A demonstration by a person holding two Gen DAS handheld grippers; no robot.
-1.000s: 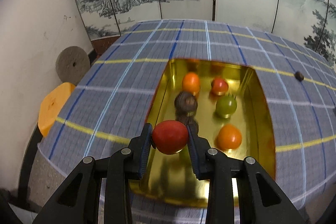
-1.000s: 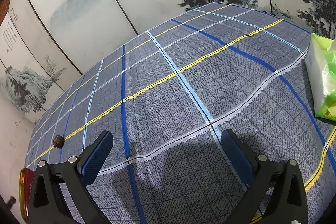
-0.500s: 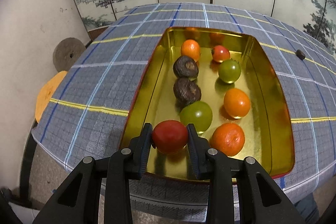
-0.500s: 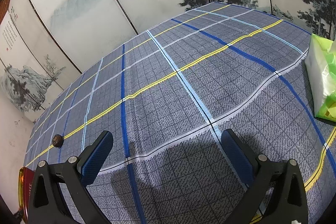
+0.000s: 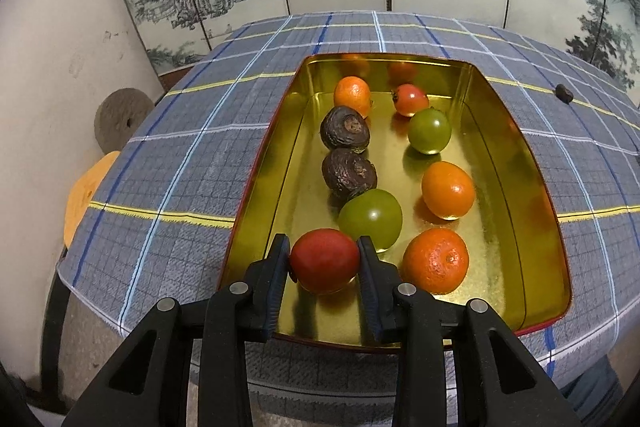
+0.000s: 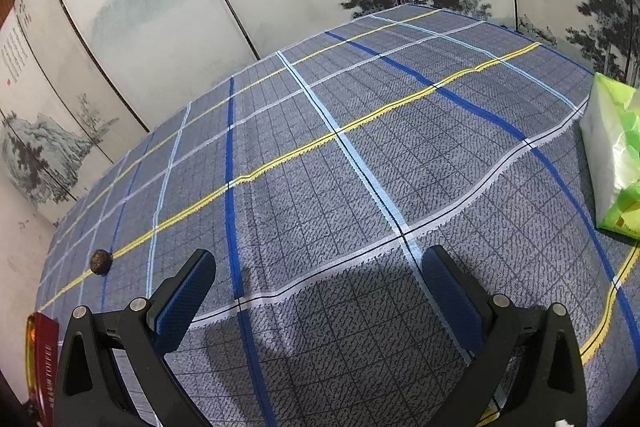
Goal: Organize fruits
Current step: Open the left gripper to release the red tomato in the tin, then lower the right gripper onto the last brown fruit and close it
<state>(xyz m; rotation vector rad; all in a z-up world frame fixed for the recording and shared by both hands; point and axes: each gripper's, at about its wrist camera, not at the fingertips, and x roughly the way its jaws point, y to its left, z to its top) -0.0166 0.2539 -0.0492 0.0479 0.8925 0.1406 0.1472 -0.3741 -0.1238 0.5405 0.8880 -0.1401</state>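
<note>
Red tin (image 6: 42, 367) reads "TOFFEE" in the right wrist view only. Left hand-held gripper (image 5: 324, 259) clamps a red fruit (image 5: 325, 259) over the gold tray (image 5: 516, 163); right hand-held gripper (image 6: 320, 291) gapes apart, holding nothing.

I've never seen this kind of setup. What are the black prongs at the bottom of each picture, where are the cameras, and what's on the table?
No robot here: a person holds a pair of hand tongs in each hand, with a fisheye camera on each looking forward along its two fingers.

The left view shows the left tongs shut on a red fruit, low over the near end of a gold tin on a checked cloth. In the tin lie two green fruits, three orange ones, a small red one and two dark wrinkled ones.

The right view shows the right tongs open and holding nothing above the cloth. A small dark fruit lies loose on the cloth, and a green-and-white pack sits at the right edge.
</note>
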